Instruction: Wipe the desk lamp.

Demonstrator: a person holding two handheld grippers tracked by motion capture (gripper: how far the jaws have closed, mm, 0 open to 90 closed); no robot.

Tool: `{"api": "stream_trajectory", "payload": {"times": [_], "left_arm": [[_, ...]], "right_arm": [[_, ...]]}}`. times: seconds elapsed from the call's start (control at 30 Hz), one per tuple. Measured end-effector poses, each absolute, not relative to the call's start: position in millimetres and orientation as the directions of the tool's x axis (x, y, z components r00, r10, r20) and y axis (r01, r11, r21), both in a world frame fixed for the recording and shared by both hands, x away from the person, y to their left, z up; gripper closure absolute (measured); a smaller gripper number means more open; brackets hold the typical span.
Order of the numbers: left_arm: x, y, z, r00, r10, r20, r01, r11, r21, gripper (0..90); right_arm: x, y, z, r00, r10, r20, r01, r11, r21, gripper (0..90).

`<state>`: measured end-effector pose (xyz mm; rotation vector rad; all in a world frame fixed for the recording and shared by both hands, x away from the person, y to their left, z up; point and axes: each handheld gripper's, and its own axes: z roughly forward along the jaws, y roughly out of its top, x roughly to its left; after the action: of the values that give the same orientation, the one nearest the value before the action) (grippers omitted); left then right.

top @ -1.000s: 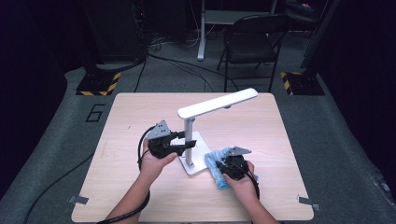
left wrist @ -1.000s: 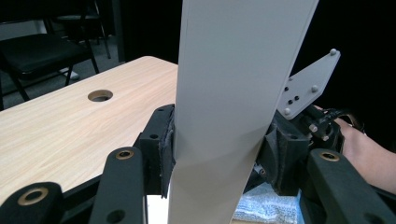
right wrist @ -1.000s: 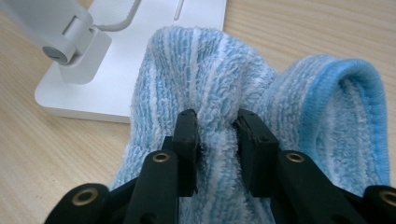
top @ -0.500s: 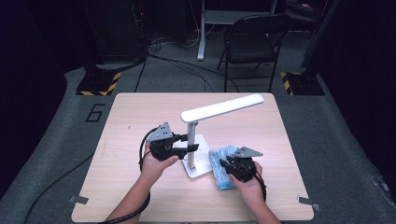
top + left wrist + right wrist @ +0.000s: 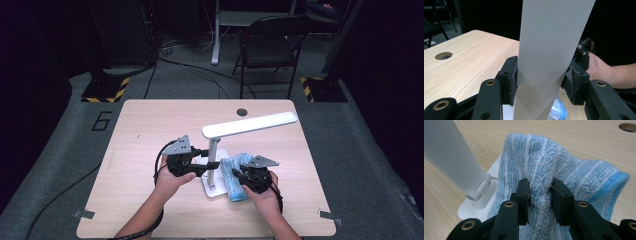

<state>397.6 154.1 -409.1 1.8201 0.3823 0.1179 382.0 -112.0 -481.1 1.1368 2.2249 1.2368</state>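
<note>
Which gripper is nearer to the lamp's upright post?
Left. The left gripper is clamped around the lamp post, jaws touching both sides. The right gripper is beside the post, apart from it, pinching the blue towel.

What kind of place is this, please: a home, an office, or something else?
Probably a lab or recording studio, not a home: a lone wooden table on grey carpet, hazard-striped stand bases, a folding chair, and dark surroundings.

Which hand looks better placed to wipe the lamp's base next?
The right gripper: it is shut on the blue cloth, which lies against the lamp's base. The left gripper is clamped on the lamp's post.
</note>
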Motion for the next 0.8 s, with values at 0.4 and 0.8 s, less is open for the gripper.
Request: {"api": "stream_trajectory", "payload": {"times": [0.4, 0.8], "left_arm": [[396.2, 152.4, -409.5, 0.939, 0.321, -0.124, 0.203, -0.228, 0.952, 50.3], [396.8, 151.5, -409.3, 0.94, 0.317, -0.128, 0.207, -0.232, 0.95, 50.2]], "right_arm": [[384.2, -98.2, -496.0, -0.627, 0.778, 0.041, 0.489, 0.351, 0.798, 39.8], [386.7, -98.7, -510.8, -0.609, 0.788, 0.091, 0.548, 0.335, 0.766, 28.7]]}}
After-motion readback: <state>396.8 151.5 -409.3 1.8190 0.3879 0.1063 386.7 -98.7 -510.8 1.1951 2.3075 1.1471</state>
